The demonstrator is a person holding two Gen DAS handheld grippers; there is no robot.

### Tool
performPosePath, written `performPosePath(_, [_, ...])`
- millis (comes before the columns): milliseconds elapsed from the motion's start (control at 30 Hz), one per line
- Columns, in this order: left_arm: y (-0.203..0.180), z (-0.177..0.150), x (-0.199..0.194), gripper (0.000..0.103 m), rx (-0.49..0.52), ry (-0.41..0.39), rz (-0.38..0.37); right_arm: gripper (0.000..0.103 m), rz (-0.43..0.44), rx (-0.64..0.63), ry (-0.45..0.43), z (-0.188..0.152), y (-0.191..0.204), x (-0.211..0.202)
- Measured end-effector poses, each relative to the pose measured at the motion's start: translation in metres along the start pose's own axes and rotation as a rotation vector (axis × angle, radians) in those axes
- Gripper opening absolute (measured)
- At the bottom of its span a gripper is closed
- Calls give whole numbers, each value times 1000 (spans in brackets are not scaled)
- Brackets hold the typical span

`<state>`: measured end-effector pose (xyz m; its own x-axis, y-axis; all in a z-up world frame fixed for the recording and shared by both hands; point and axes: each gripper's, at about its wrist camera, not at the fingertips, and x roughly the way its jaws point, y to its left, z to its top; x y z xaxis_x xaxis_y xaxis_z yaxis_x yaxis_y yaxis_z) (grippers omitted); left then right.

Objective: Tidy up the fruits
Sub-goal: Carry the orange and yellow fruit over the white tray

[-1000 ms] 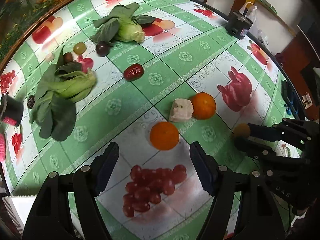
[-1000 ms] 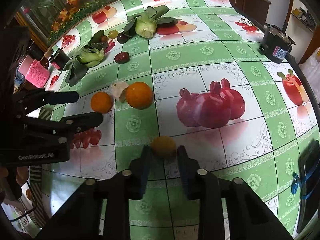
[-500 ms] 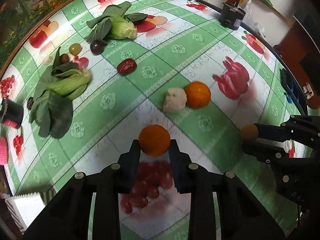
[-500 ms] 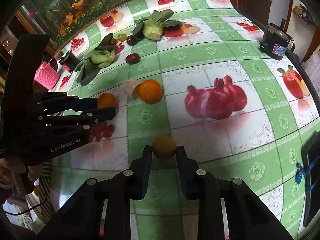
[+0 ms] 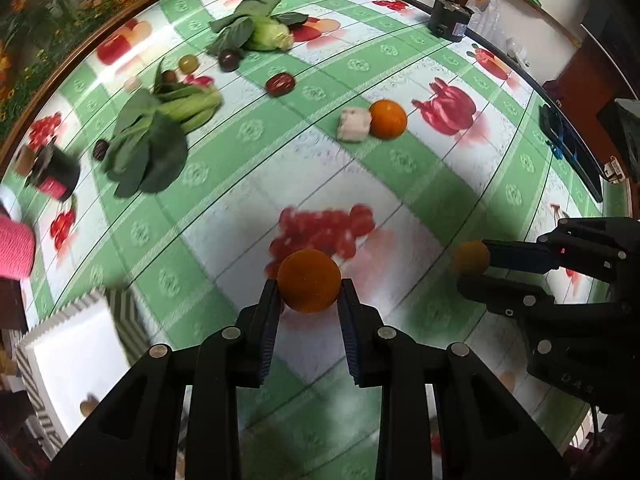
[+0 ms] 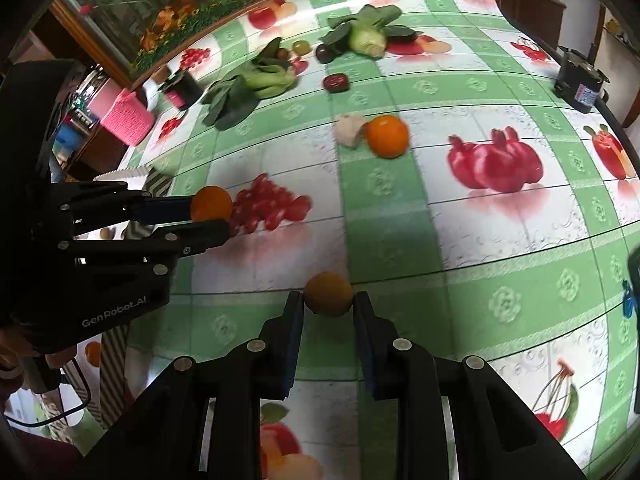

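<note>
Fruit, two pieces in hand: one orange (image 5: 309,281) clamped between the fingers of the left gripper (image 5: 308,312), lifted clear of the table (image 5: 248,184) above a bunch of red grapes (image 5: 320,232); one smaller yellow-orange fruit (image 6: 329,294) clamped between the fingers of the right gripper (image 6: 328,312), also off the table, over a green square of the cloth.

Fruit on the table: second orange (image 6: 387,136) near the middle, touching a pale lump (image 6: 350,130) on its left; dark red fruit (image 6: 335,82) further toward the far edge; dark plum (image 5: 230,59), green grape (image 5: 188,63) and a small brown fruit (image 5: 169,76) near the far edge.

Vegetables: leafy green bunch (image 5: 160,132) toward the left side; pale cabbage head (image 5: 260,32) with dark leaves at the far edge.

Other items: white tray (image 5: 72,360) with striped rim at the near left corner, holding small fruit; black jar (image 5: 54,174) and pink knitted object (image 6: 127,118) at the left edge; black box (image 6: 578,76) at the far right edge.
</note>
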<state>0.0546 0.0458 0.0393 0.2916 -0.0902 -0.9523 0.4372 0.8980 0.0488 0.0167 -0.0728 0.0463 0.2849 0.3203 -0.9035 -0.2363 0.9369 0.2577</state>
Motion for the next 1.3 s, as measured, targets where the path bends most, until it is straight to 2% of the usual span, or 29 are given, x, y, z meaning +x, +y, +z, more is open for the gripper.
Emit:
performPosePath(367, [30,-43,-16,26,-72,13,-4,26,42,-1,16,-18,22,-8])
performPosePath(867, [77,-87,-38,26,-123,14,76,26,99,-150,34,-18,103,-3])
performPosePath(1300, [118,-109,-44,26,-179,19,114,26,161,-266,53,-22,171,7])
